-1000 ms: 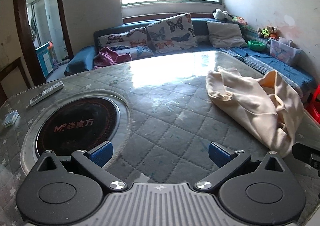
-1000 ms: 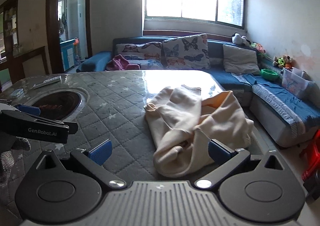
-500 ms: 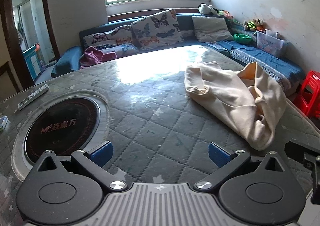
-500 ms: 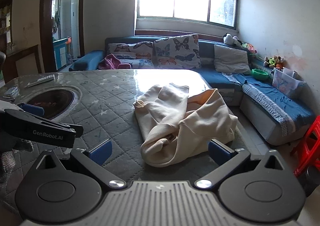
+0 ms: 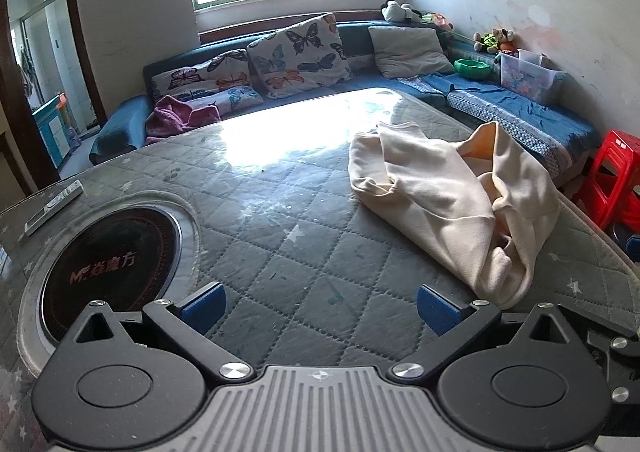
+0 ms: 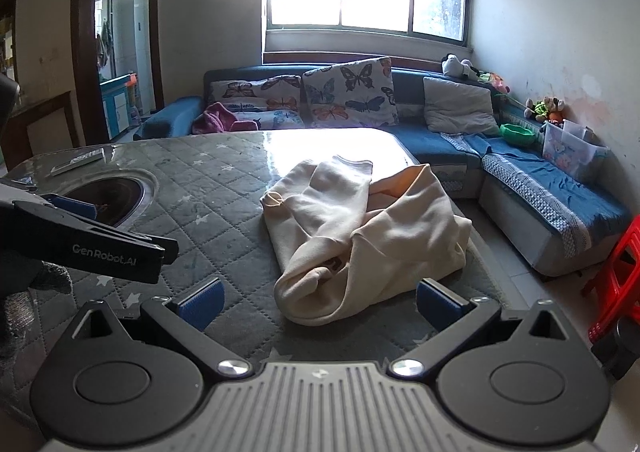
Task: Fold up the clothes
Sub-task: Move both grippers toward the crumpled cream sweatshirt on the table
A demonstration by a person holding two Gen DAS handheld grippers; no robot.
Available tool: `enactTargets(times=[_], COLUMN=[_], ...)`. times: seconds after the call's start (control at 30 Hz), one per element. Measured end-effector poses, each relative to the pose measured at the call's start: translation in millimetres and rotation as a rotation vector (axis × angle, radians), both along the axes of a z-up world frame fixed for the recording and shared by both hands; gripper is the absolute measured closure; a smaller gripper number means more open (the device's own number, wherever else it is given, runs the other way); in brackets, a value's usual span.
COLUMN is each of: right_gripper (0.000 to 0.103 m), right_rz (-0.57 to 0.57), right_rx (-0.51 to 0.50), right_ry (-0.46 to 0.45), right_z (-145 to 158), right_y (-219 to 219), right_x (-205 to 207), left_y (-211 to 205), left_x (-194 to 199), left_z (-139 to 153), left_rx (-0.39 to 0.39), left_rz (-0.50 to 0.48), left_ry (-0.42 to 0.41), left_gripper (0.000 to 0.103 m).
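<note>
A cream sweatshirt (image 5: 452,203) lies crumpled on the right part of the grey quilted table (image 5: 280,252); it also shows in the right wrist view (image 6: 360,236). My left gripper (image 5: 320,310) is open and empty, above the table to the left of the garment's near end. My right gripper (image 6: 318,302) is open and empty, its jaws standing either side of the garment's near end, a little short of it. The left gripper's body (image 6: 88,248) shows at the left in the right wrist view.
A round black hotplate (image 5: 108,260) is set into the table at the left, with a remote control (image 5: 54,205) beyond it. A blue sofa (image 6: 440,139) with cushions runs behind and to the right. A red stool (image 5: 616,179) stands at the table's right.
Both grippers have pulled back and risen a little, so the garment sits farther out in both views. Both stay open. The garment has not moved.
</note>
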State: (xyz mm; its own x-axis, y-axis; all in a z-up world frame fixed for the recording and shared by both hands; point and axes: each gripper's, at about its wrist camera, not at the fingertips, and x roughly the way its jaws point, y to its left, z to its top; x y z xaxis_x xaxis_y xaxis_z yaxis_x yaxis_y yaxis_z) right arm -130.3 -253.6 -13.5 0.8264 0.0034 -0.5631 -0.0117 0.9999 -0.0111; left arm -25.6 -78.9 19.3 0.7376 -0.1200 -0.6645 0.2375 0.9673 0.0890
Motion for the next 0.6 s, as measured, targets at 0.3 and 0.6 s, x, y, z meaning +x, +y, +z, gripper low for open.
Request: enactTargets(times=[0.3,0.6], right_gripper=[0.0,0.0], right_rz=[-0.014,-0.015], right_rx=[0.003,0.015], right_ry=[0.015,0.034], right_z=[-1,-6], right_y=[-4,-9], right_x=[9,20], left_y=[-9,-16], left_x=[10,25], left_z=[0,-1], left_rx=[0.007,0.019], left_rz=[-0.02,-0.039], left_ry=[0.012,0.025], left_gripper=[0.0,0.0])
